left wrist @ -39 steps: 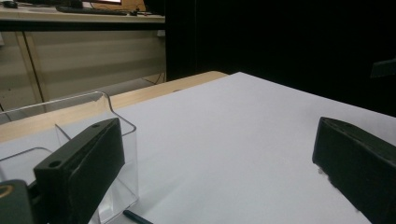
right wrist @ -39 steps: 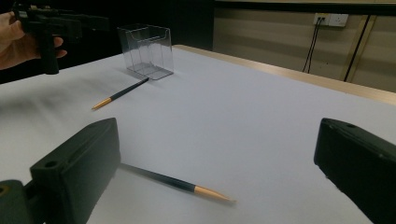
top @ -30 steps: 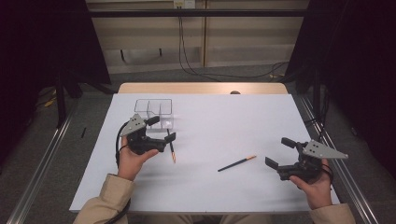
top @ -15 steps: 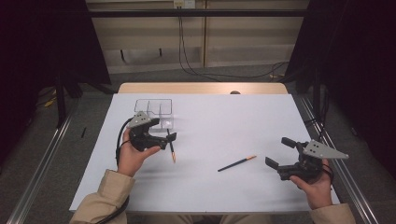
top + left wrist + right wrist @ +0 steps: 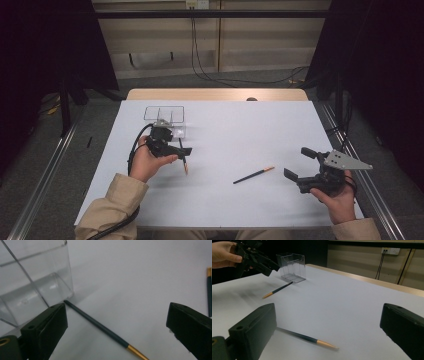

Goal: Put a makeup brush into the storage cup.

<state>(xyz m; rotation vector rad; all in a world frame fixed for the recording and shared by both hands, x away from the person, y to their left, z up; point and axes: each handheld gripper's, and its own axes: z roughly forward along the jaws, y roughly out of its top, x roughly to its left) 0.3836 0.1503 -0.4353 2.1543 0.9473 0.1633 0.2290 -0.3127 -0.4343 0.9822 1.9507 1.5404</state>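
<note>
We had the left gripper (image 5: 183, 151) released, jaws spread above one pencil (image 5: 100, 326) beside the clear box (image 5: 165, 114); right gripper (image 5: 301, 164) released near second pencil (image 5: 254, 174).

White-topped table (image 5: 240, 200), beige panelled wall (image 5: 260, 45) with hanging cables (image 5: 200, 55), dark curtains (image 5: 380, 50), grey floor (image 5: 45, 165)

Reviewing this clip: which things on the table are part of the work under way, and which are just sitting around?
Part of the work:
- left gripper, jaws open above a pencil
- second pencil, near the open right gripper
- clear box, beside the first pencil

Just lying about:
- wall cables
- wall socket
</note>
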